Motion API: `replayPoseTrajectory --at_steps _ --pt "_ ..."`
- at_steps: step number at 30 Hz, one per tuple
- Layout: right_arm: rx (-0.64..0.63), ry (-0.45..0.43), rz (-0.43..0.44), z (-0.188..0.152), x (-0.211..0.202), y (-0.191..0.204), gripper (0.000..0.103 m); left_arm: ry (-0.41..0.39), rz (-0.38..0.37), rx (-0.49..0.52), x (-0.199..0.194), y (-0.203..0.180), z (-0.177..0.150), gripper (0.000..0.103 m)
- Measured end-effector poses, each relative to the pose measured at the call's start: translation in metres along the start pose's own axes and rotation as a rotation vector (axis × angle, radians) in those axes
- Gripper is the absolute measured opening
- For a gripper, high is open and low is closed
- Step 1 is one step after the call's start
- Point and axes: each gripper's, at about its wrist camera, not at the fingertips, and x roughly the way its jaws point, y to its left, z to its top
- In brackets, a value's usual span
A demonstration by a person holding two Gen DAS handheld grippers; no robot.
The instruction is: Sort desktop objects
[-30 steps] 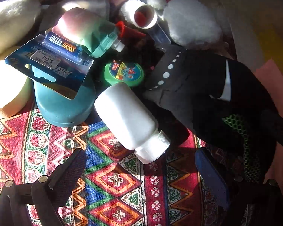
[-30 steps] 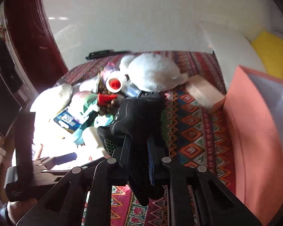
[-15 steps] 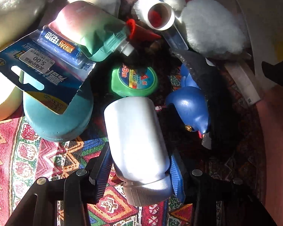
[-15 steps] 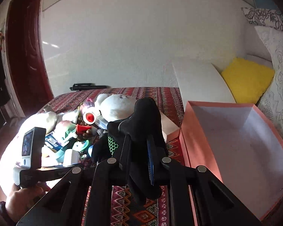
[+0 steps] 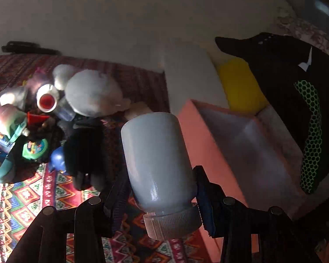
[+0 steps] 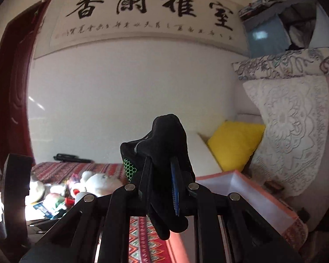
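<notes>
My left gripper (image 5: 159,194) is shut on a white plastic bottle (image 5: 158,157), lifted off the patterned cloth with its cap toward the camera. My right gripper (image 6: 159,180) is shut on a black glove (image 6: 167,144) with a green honeycomb patch, held high in the air; the same black glove (image 5: 296,100) hangs above the pink box (image 5: 210,144) in the left wrist view. The pink box (image 6: 272,199) stands open at the right, its inside white.
A pile stays on the cloth at left: a white plush toy (image 5: 92,92), a green round tin (image 5: 35,148), a blue toy (image 5: 58,159), another black glove (image 5: 85,149), a pouch (image 5: 9,119). A yellow cushion (image 6: 234,142) and lace pillows (image 6: 291,131) lie behind the box.
The left gripper has lifted the white bottle off the cloth and swung it toward the pink box. The right gripper has raised the black glove higher, over the box.
</notes>
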Motion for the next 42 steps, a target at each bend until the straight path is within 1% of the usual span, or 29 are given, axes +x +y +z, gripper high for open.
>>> replayPoseTrajectory --at_steps 2,5,8,11,13,14,16,17,18,19,20,21,23,25,27,28,29,31,32,33,34,35,36,38,39,42 --pt "0.027 -0.033 -0.063 0.004 -0.009 -0.021 0.016 0.003 -0.05 0.032 0.003 -0.047 0.0 0.048" --pt "0.078 -0.058 -0.143 0.008 -0.018 -0.059 0.016 0.033 -0.09 0.077 0.029 -0.091 0.003 0.048" --pt "0.151 -0.019 -0.185 0.006 -0.011 -0.1 0.016 0.069 -0.105 0.124 0.058 -0.122 0.0 0.048" --pt "0.231 0.052 -0.207 -0.002 0.01 -0.139 0.017 0.094 -0.099 0.159 0.084 -0.138 -0.003 0.048" --pt "0.253 0.117 -0.201 -0.007 0.028 -0.159 0.018 0.11 -0.095 0.167 0.1 -0.141 -0.004 0.049" --pt "0.248 0.149 -0.208 -0.011 0.036 -0.164 0.024 0.116 -0.087 0.161 0.105 -0.14 -0.004 0.049" --pt "0.234 0.195 -0.236 -0.02 0.048 -0.169 0.042 0.089 -0.05 0.139 0.106 -0.137 -0.004 0.063" --pt "0.23 0.205 -0.256 -0.024 0.052 -0.17 0.067 0.063 -0.025 0.132 0.102 -0.132 -0.003 0.079" --pt "0.244 0.194 -0.257 -0.026 0.052 -0.173 0.084 0.033 -0.005 0.126 0.096 -0.127 -0.001 0.088" --pt "0.262 0.177 -0.255 -0.027 0.049 -0.175 0.087 0.008 0.002 0.122 0.091 -0.121 0.001 0.091" --pt "0.269 0.16 -0.262 -0.026 0.047 -0.175 0.088 -0.009 0.011 0.116 0.084 -0.112 0.004 0.095" --pt "0.272 0.144 -0.271 -0.024 0.044 -0.175 0.088 -0.016 0.029 0.109 0.078 -0.103 0.007 0.096" --pt "0.269 0.124 -0.263 -0.023 0.043 -0.169 0.089 -0.028 0.071 0.094 0.067 -0.079 0.012 0.096" --pt "0.262 0.133 -0.212 -0.024 0.048 -0.155 0.09 -0.049 0.148 0.083 0.056 -0.047 0.013 0.096" --pt "0.239 0.16 -0.131 -0.027 0.059 -0.127 0.09 -0.059 0.235 0.089 0.049 -0.009 0.01 0.096" --pt "0.228 0.179 -0.073 -0.03 0.066 -0.111 0.09 -0.062 0.279 0.093 0.046 0.011 0.008 0.096" --pt "0.224 0.21 0.007 -0.034 0.076 -0.092 0.09 -0.051 0.322 0.099 0.045 0.031 0.005 0.096" --pt "0.239 0.314 0.184 -0.046 0.1 -0.054 0.09 -0.019 0.396 0.107 0.046 0.071 -0.003 0.096" --pt "0.251 0.387 0.266 -0.056 0.116 -0.031 0.089 0.007 0.42 0.116 0.049 0.089 -0.008 0.096" --pt "0.26 0.468 0.333 -0.069 0.132 -0.007 0.088 0.034 0.443 0.126 0.052 0.108 -0.012 0.096" --pt "0.257 0.549 0.378 -0.082 0.147 0.015 0.085 0.061 0.467 0.136 0.055 0.126 -0.017 0.096" --pt "0.25 0.629 0.416 -0.094 0.163 0.038 0.079 0.085 0.487 0.151 0.06 0.14 -0.021 0.096" --pt "0.229 0.695 0.434 -0.107 0.177 0.059 0.072 0.115 0.498 0.153 0.067 0.154 -0.022 0.095" --pt "0.177 0.777 0.428 -0.128 0.199 0.093 0.066 0.166 0.482 0.13 0.077 0.176 -0.022 0.092" --pt "0.165 0.799 0.422 -0.135 0.209 0.105 0.064 0.18 0.462 0.119 0.08 0.183 -0.021 0.092" --pt "0.142 0.842 0.399 -0.152 0.233 0.139 0.064 0.203 0.448 0.129 0.087 0.192 -0.023 0.093"
